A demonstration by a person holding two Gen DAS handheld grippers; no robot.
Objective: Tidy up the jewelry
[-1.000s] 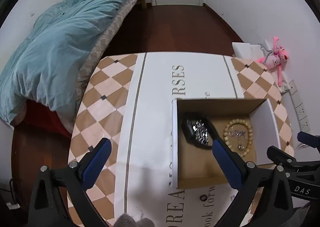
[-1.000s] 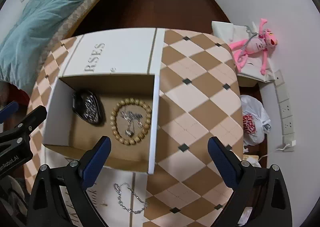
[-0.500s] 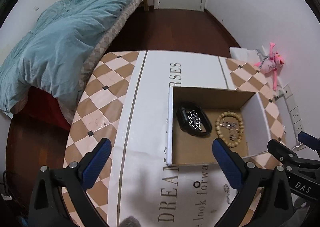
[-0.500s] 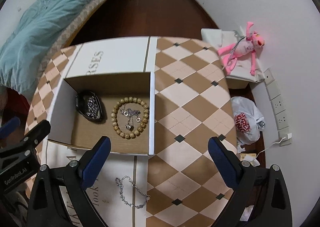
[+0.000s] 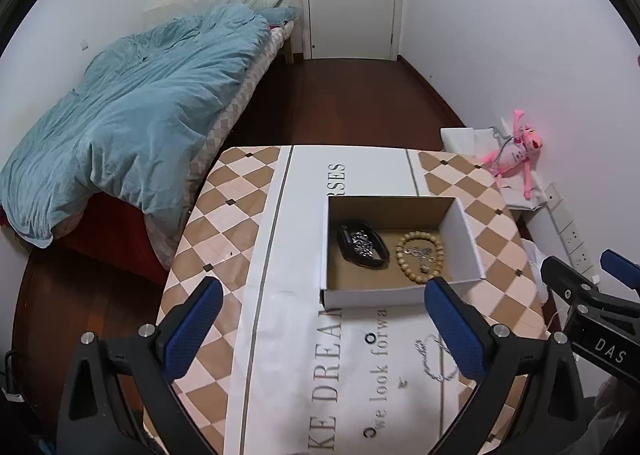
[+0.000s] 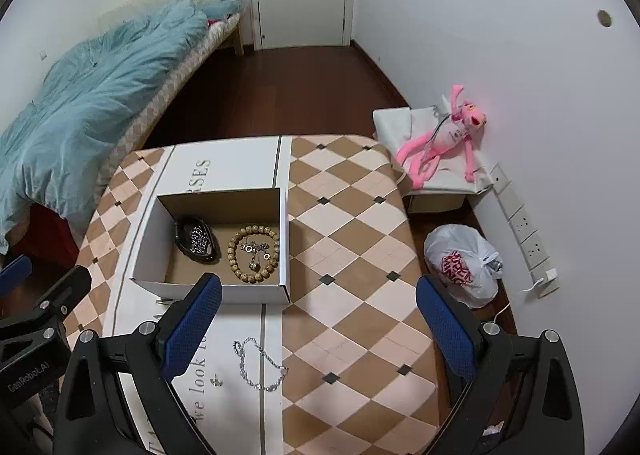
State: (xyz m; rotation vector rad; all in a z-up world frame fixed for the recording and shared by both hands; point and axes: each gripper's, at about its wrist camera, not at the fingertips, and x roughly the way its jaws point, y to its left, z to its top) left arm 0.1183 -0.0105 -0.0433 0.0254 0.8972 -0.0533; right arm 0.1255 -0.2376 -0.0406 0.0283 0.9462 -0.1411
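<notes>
Nearest the cameras, both grippers are seen spread wide and holding nothing: the left gripper [image 5: 322,329] and the right gripper [image 6: 320,321] have been drawn back and raised compared with a second ago, when the box filled much more of each view. Just beyond the right gripper, a silver chain bracelet [image 6: 258,365] is left lying loose on the white printed table runner [image 6: 224,387], outside the box and just in front of its near wall; in the left wrist view the same chain [image 5: 434,361] is partly hidden behind the right-hand finger. A small dark ring [image 5: 370,338] and a tiny stud [image 6: 216,379] are also seen on the runner. Farther on, the open cardboard box [image 6: 280,231] is shown with a black tray of silver pieces [image 6: 196,241] and a wooden bead bracelet [image 6: 253,253] encircling a silver pendant chain [image 6: 257,251]. The pull-back is judged to mark a placement finished, with the chain bracelet probably next. Beyond the table, a bed with a blue duvet [image 5: 132,123] and a pink plush toy [image 6: 444,139] are visible.
</notes>
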